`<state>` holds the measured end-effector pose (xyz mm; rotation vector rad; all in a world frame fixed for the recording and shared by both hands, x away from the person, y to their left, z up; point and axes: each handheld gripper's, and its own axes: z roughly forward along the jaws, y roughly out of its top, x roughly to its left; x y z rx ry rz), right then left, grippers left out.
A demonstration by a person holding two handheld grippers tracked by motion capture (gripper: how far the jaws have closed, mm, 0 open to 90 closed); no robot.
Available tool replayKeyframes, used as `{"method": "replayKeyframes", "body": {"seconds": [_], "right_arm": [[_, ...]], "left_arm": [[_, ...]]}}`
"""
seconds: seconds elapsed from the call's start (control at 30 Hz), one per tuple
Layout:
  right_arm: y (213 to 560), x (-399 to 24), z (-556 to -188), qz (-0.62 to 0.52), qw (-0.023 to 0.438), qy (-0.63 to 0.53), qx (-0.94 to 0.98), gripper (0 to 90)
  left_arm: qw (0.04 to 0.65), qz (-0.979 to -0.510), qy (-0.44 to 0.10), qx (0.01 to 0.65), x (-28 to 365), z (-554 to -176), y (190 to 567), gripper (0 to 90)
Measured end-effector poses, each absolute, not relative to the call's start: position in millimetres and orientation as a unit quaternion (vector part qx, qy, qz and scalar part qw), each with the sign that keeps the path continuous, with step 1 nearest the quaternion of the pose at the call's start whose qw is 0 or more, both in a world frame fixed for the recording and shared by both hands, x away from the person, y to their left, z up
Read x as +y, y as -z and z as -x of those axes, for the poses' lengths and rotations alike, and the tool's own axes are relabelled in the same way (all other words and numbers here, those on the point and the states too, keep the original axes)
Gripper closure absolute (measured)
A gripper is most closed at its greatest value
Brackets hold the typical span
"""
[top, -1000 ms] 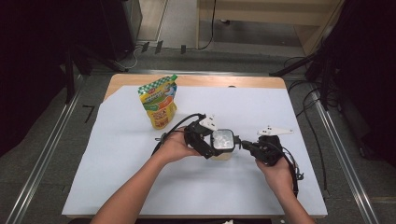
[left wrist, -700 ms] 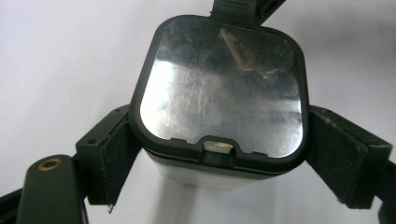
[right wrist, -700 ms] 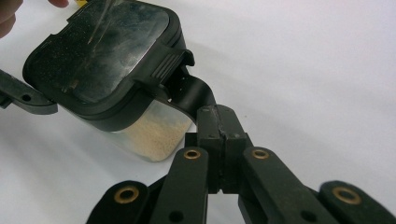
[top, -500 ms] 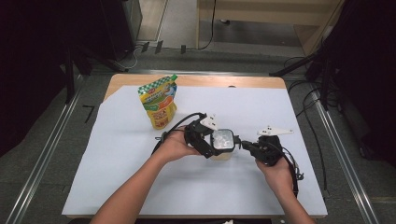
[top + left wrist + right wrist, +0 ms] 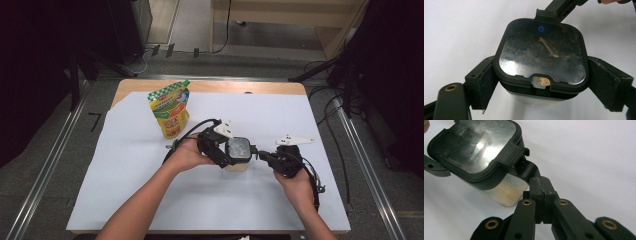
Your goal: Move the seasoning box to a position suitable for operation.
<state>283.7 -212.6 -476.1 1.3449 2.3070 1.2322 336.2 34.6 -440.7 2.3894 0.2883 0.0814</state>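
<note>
High view: a small lidded container sits near the desk's middle, closer to the front edge, with a pouch standing toward the back left corner. The left gripper clamps the container's sides; the right gripper is pinched shut on the lid's latch tab. The container looks light, rigid and smooth-walled, so it is likely slippery; the flat sides and ribbed tab seem the surest holds.

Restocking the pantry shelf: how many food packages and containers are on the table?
2: a yellow pouch standing at the far left, and a lidded container mid-table, clamped by the left gripper.
</note>
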Motion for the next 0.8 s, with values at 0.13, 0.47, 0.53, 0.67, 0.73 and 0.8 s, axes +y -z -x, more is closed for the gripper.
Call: {"method": "replayKeyframes", "body": {"seconds": [0.13,0.47,0.53,0.67,0.73,0.8], "right_arm": [[476,-213,-284,-0.455,0.099,-0.418,0.780,90.0],[475,-213,-284,-0.452,0.100,-0.421,0.780,90.0],[475,-213,-284,-0.452,0.101,-0.421,0.780,90.0],[475,-213,-284,-0.453,0.099,-0.421,0.780,90.0],[475,-213,-284,-0.453,0.099,-0.420,0.780,90.0],[475,-213,-284,-0.452,0.100,-0.422,0.780,90.0]], "left_arm": [[0.362,-0.925,-0.032,0.111,34,-336,437,16.3],[0.376,-0.919,-0.023,0.113,32,-337,427,17.6],[0.371,-0.922,-0.026,0.109,31,-337,425,17.7],[0.363,-0.925,-0.027,0.109,28,-337,422,17.7],[0.361,-0.925,-0.028,0.111,27,-337,420,17.7],[0.356,-0.927,-0.030,0.111,25,-336,417,17.8]]}}
